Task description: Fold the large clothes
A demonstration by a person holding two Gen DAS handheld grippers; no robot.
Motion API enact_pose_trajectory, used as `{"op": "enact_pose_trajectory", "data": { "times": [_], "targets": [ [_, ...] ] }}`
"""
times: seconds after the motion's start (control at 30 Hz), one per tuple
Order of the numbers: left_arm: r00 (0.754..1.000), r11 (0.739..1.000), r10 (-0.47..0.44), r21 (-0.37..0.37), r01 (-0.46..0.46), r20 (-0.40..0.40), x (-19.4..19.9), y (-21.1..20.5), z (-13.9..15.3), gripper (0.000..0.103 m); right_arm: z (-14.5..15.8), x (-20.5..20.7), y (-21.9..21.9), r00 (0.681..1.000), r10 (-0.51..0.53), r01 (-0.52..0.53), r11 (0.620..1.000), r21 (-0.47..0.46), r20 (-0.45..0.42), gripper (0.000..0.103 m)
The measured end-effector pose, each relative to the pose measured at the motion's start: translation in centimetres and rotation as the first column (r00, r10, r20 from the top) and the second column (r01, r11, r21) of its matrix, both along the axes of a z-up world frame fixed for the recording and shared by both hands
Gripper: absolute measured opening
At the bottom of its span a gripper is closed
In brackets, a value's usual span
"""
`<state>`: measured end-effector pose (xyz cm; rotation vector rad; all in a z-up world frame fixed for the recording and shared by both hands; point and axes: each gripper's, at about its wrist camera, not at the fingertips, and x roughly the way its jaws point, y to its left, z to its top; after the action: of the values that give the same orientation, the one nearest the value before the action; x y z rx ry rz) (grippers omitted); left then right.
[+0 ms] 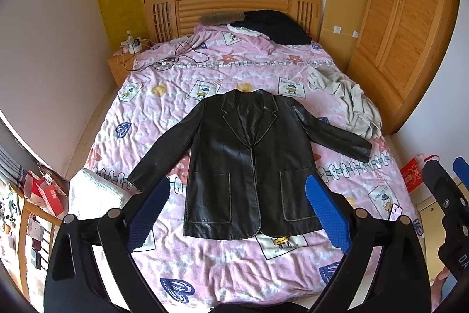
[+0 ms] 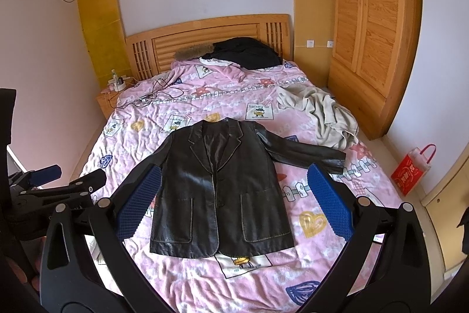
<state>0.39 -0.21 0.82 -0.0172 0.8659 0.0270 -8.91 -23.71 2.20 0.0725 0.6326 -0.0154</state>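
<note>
A black leather jacket lies flat and face up in the middle of the pink patterned bedspread. Its sleeves are spread out to both sides and its hem is toward me. My left gripper hovers open above the bed's near end, its blue pads wide apart and holding nothing. My right gripper is likewise open and empty, framing the jacket from above. Each gripper also shows at the edge of the other's view. Neither touches the jacket.
A crumpled beige garment lies at the bed's right side. A dark coat with a fur collar rests by the headboard. Cables trail from the nightstand. A white folded item, a phone, a red bag and a wardrobe surround the bed.
</note>
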Motion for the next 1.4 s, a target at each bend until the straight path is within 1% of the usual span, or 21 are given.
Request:
{"op": "enact_pose_trajectory", "data": {
  "times": [0.33,0.53,0.63,0.87,0.93,1.17,1.3,1.4],
  "targets": [
    [1.0,1.0,0.001,0.005,-0.001,-0.009,0.4,-0.5,-0.7,0.092,-0.7,0.4,-0.7,1.0,0.009,-0.009,1.0,0.009,-0.011,0.097],
    [0.999,1.0,0.028,0.008,-0.028,-0.022,1.0,-0.9,-0.9,0.095,-1.6,1.2,-2.6,0.998,0.039,-0.038,0.999,0.026,-0.04,0.097],
    [0.998,0.998,0.058,0.007,-0.058,-0.04,1.2,-1.3,-1.2,0.095,-2.0,2.0,-3.3,0.996,0.073,-0.071,0.997,0.038,-0.059,0.097],
    [0.988,0.989,0.14,0.051,-0.137,-0.065,2.4,-2.3,-1.7,0.095,-3.6,4.1,-5.0,0.981,0.17,-0.167,0.985,0.047,-0.095,0.097],
    [0.983,0.985,0.167,0.045,-0.165,-0.07,2.5,-2.2,-1.6,0.095,-3.8,5.1,-5.3,0.977,0.184,-0.18,0.983,0.044,-0.106,0.097],
    [0.971,0.972,0.23,0.058,-0.226,-0.066,3.5,-1.5,-0.7,0.095,-4.1,7.2,-6.1,0.973,0.2,-0.192,0.978,0.077,-0.115,0.097],
    [0.963,0.964,0.263,0.063,-0.259,-0.061,4.4,-0.3,-0.5,0.095,-4.2,8.3,-6.1,0.975,0.192,-0.183,0.979,0.085,-0.111,0.097],
    [0.957,0.959,0.282,0.049,-0.279,-0.064,5.5,1.1,-0.6,0.095,-4.2,9.4,-5.8,0.976,0.181,-0.17,0.981,0.096,-0.118,0.097]
  ]
}}
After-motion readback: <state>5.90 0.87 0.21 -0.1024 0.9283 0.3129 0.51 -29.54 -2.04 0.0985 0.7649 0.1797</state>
